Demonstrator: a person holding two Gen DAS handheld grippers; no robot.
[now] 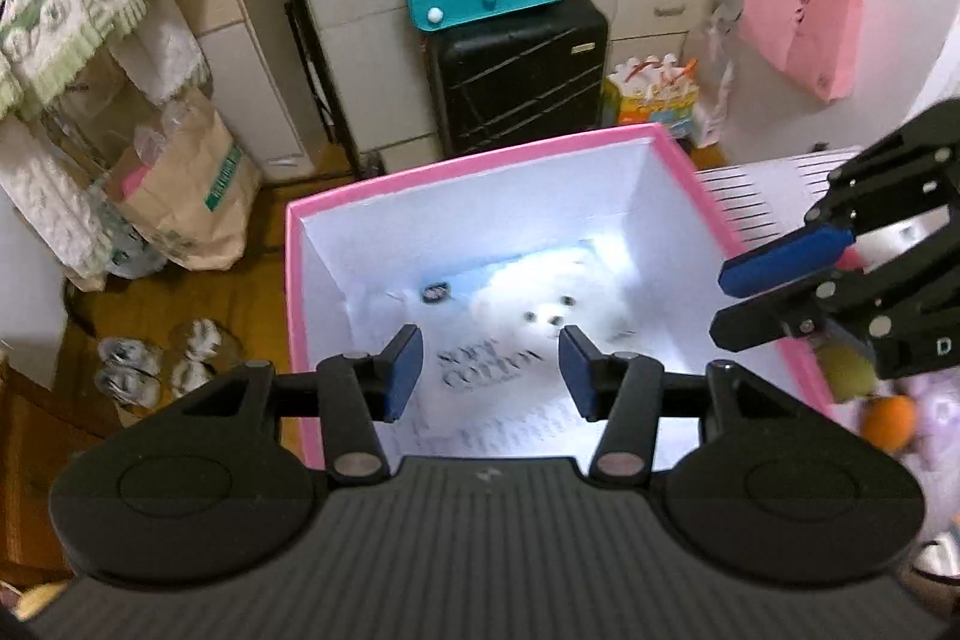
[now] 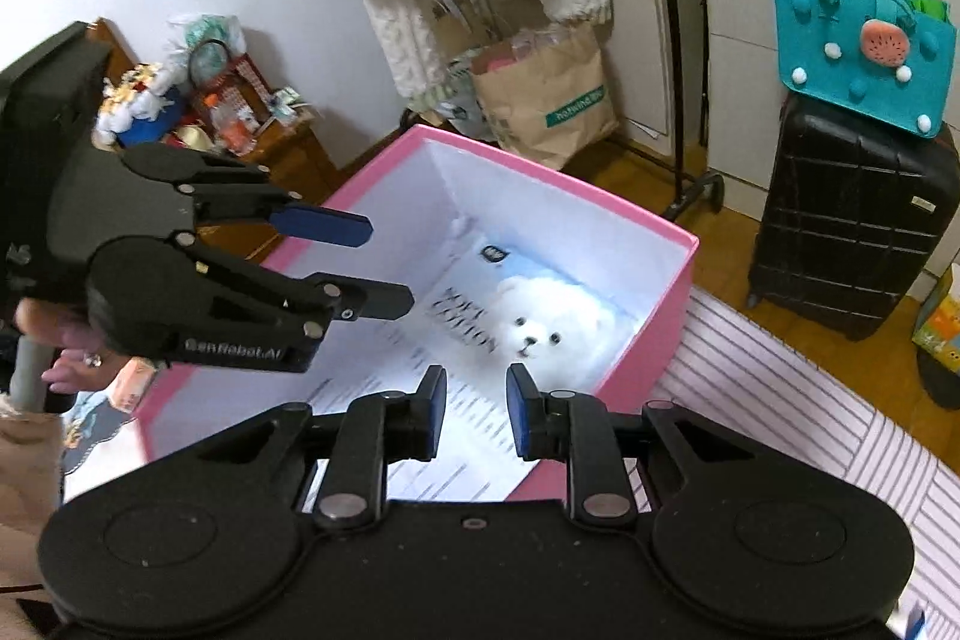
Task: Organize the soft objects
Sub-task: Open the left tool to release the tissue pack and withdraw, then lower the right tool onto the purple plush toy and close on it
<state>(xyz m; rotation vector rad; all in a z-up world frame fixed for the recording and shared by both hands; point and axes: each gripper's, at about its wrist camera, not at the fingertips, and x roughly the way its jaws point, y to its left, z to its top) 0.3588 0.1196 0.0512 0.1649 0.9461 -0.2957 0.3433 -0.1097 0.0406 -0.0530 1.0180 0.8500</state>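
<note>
Both grippers are matte black with linked arms pinned by silver rivets. The left gripper [image 1: 489,370] has blue pads [image 1: 403,370] and a ribbed housing; its side reads "GenRobot.AI" in the right wrist view. The right gripper [image 2: 476,415] matches. A ring [image 2: 91,359] sits on one finger.

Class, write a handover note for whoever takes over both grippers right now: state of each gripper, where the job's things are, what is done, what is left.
Left gripper: open, empty, above the box.
Right gripper: jaws slightly apart, empty, also above the box.
White fluffy plush bear: lying inside the pink-walled white-lined cardboard box, on a printed package.
Done: bear is boxed and released.
Left: an orange ball and a green ball lie outside the box on the right; whether they are soft is unclear.
</note>
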